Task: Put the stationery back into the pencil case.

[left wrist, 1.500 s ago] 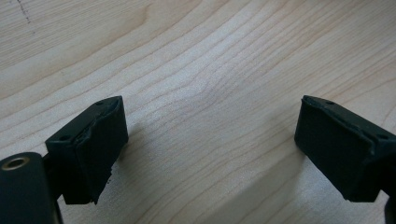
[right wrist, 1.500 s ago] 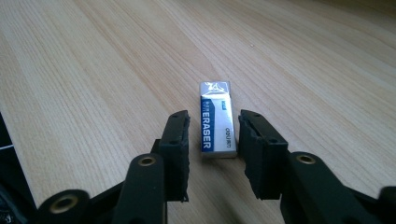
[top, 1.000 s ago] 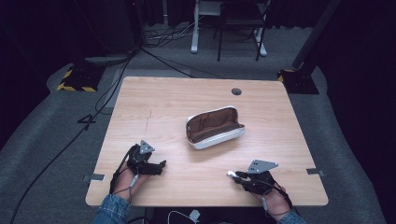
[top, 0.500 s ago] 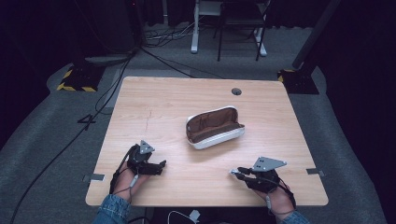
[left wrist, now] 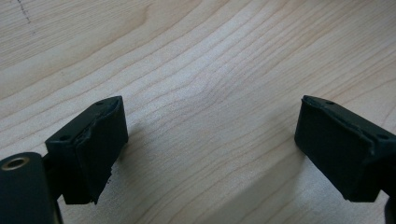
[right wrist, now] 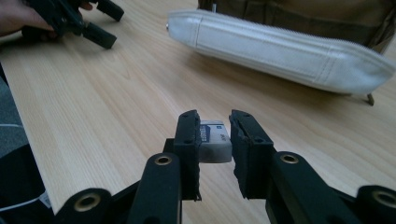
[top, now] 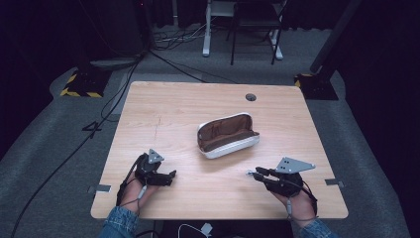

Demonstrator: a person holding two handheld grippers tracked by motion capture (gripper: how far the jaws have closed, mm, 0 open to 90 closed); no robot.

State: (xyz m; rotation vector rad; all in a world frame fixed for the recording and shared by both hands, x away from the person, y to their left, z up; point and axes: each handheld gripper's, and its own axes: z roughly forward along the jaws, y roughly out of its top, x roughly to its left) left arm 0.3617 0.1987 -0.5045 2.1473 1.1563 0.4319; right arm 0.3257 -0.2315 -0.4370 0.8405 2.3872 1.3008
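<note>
An open white pouch with a brown lining lies at the middle of the wooden table; its white side fills the far part of the right gripper view. My right gripper hovers at the front right, pointing left, shut on a small white block with a dark label, held a little above the wood. My left gripper rests at the front left with its jaws wide apart over bare wood, nothing between them. It also appears far off in the right gripper view.
A round cable hole sits near the table's far edge. Beyond the table are a chair frame, floor cables and a yellow-black striped base. Bare wood lies between the grippers and to the left of the pouch.
My right gripper has risen off the table with the small white block in it and drifted slightly right. The left gripper and the pouch have stayed put.
</note>
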